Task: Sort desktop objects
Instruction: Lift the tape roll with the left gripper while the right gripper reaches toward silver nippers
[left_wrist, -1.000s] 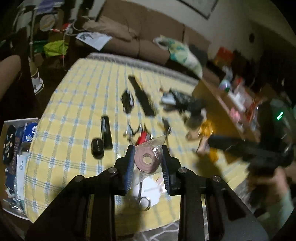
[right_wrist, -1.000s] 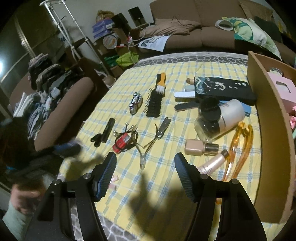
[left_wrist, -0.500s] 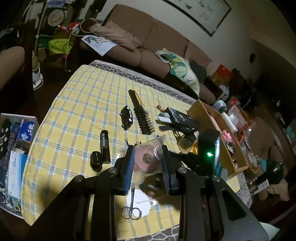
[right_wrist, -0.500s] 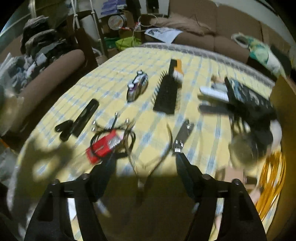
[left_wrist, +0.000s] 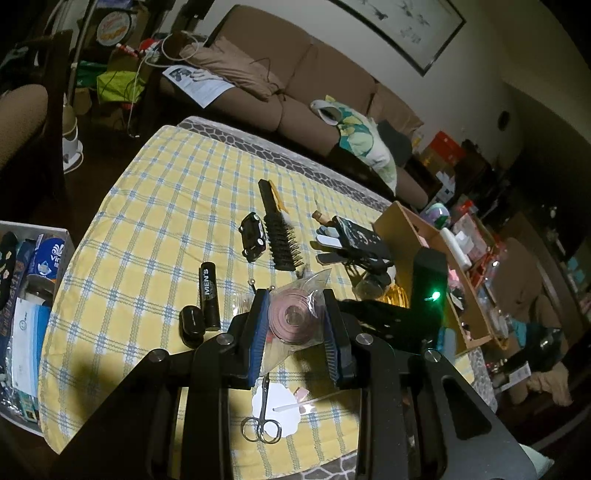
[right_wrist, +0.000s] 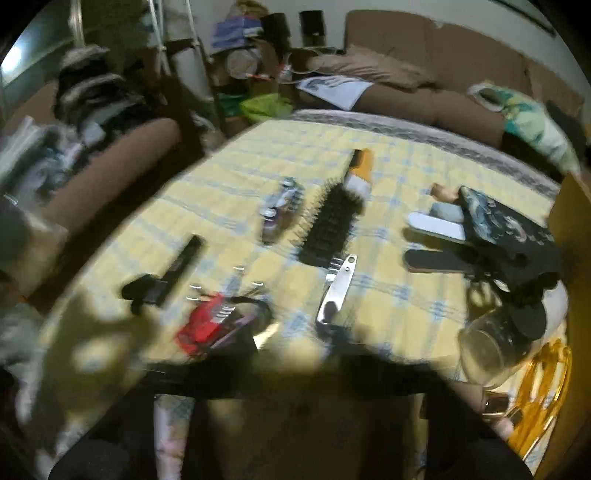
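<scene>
My left gripper (left_wrist: 293, 321) is shut on a clear plastic bag holding a pink tape roll (left_wrist: 290, 320), held above the yellow checked tablecloth (left_wrist: 155, 206). Below it lie small scissors (left_wrist: 261, 424) on a white pad. A black hairbrush (left_wrist: 279, 232), toy car (left_wrist: 253, 232), black "MEN'S" tube (left_wrist: 208, 291) and its cap (left_wrist: 192, 325) lie beyond. The right gripper body (left_wrist: 391, 317) shows just right of the left one. In the blurred right wrist view its fingers are lost in shadow low over the cloth, near a metal nail clipper (right_wrist: 336, 290) and a red item (right_wrist: 207, 325).
A wooden organizer box (left_wrist: 417, 236) stands at the table's right edge. A dark phone case (right_wrist: 506, 229), nail files (right_wrist: 436, 229), a glass jar (right_wrist: 495, 343) and an orange item (right_wrist: 543, 380) lie at right. A box of goods (left_wrist: 26, 295) sits on the floor left.
The right gripper has dropped low toward the table near the clipper, its view blurring and its fingers vanishing in shadow. The left gripper has risen and pulled back with the tape bag.
</scene>
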